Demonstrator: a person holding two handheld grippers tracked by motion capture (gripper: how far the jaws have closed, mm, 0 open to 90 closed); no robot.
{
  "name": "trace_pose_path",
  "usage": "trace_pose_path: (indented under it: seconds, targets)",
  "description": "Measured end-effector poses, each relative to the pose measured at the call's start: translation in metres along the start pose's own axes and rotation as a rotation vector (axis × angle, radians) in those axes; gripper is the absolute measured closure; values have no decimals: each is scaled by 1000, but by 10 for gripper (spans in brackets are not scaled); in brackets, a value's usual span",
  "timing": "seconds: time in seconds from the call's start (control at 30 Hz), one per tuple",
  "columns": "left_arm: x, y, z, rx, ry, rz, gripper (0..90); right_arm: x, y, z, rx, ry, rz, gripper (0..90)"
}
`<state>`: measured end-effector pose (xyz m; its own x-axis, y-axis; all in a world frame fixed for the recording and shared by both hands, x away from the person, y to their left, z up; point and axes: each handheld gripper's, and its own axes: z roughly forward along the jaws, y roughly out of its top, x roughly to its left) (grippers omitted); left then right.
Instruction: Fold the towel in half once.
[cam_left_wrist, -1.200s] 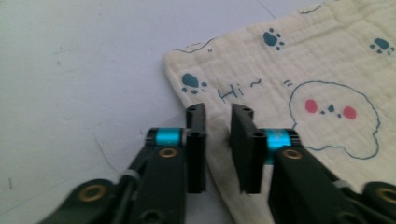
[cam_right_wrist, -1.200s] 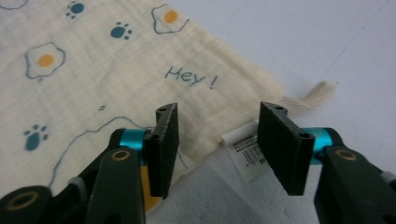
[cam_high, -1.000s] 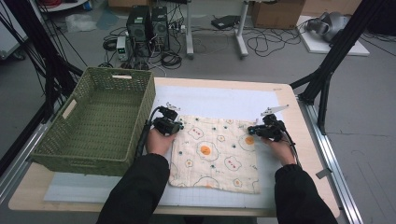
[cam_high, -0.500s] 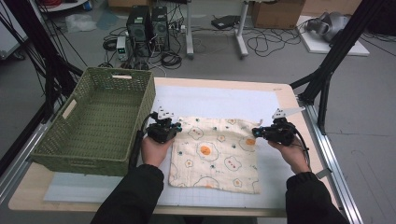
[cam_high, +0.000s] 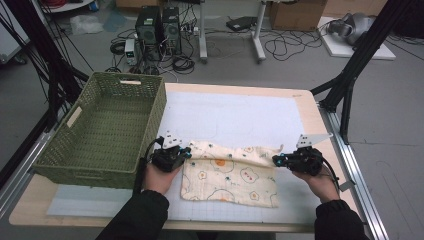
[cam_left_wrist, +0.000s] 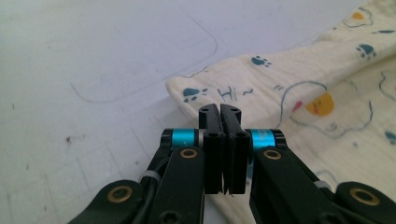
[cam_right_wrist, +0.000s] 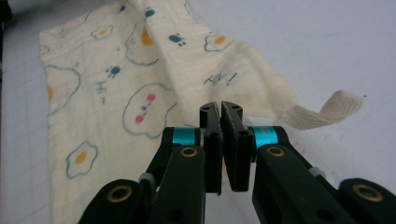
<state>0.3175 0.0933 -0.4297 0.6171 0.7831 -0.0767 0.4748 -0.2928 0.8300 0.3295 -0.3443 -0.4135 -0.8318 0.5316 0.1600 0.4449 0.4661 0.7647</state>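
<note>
Both tools, L (cam_high: 186, 152) & R (cam_high: 276, 160), clamped on 1 cloth (cam_high: 230, 180); 1 basket (cam_high: 70, 165) beside.

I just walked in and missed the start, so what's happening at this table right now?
A person is folding a cream printed cloth on the table, holding a tool in each hand. The left tool and right tool are each shut on a side of the cloth, whose far edge lies doubled over toward the person. A green woven basket sits at the left.
</note>
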Motion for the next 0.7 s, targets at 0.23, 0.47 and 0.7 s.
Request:
trace_pose_path:
  seconds: [0.23, 0.47, 0.7]
  targets:
    - [0, -8, 0, 35, -69, -45, 695, 0, -15, 6, 41, -11, 37, 663]
    - [4, 9, 5, 2, -57, -87, 536, -3, 12, -2, -20, -84, 42, 458]
    - [14, 9, 28, 53, -109, -199, 644, -8, 21, 40, 82, -8, 17, 528]
